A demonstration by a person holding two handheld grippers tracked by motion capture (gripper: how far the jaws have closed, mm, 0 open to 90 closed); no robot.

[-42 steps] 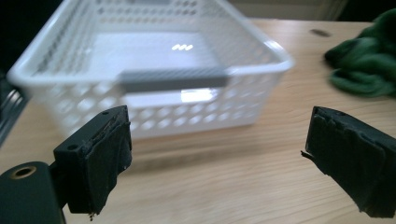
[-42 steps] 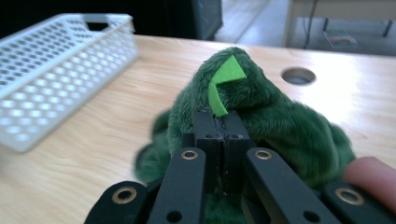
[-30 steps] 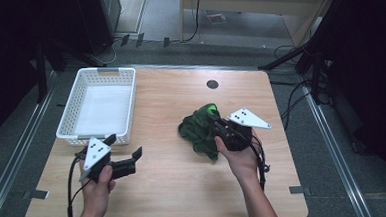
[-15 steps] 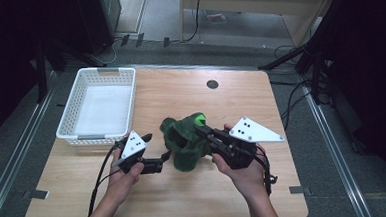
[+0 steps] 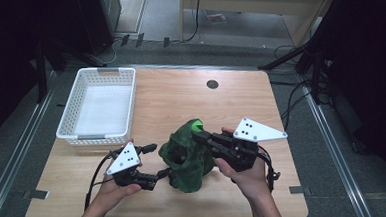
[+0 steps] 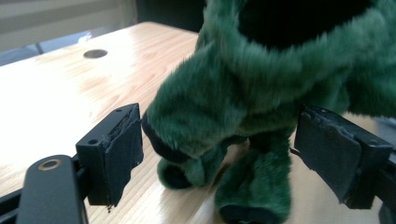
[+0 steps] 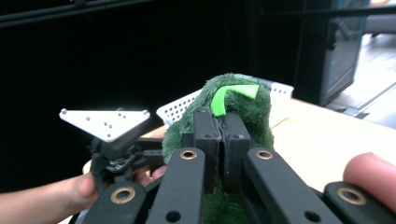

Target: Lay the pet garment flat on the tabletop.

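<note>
A dark green plush toy [image 5: 183,156] with a bright green tab [image 5: 197,124] hangs upright over the front middle of the wooden table [image 5: 180,99]. My right gripper [image 5: 198,135] is shut on the fur at the toy's top, just below the tab [image 7: 233,92], and holds it up; the plush [image 7: 243,112] bulges behind the closed jaws of that gripper [image 7: 222,128]. My left gripper [image 5: 157,162] stands open at the toy's left side. In the left gripper view its pads [image 6: 123,149] bracket the lower part of the plush [image 6: 224,107] without touching, and the toy's feet rest on the table.
A white plastic basket [image 5: 96,139] stands at the table's back left; its rim [image 7: 280,89] also peeks out behind the plush. A round cable hole [image 5: 212,84] lies near the far edge. Cables and dark stands surround the table.
The right gripper has raised the plush and brought it left and toward the front edge. The left gripper has travelled right from the front left corner up to the toy's side.
</note>
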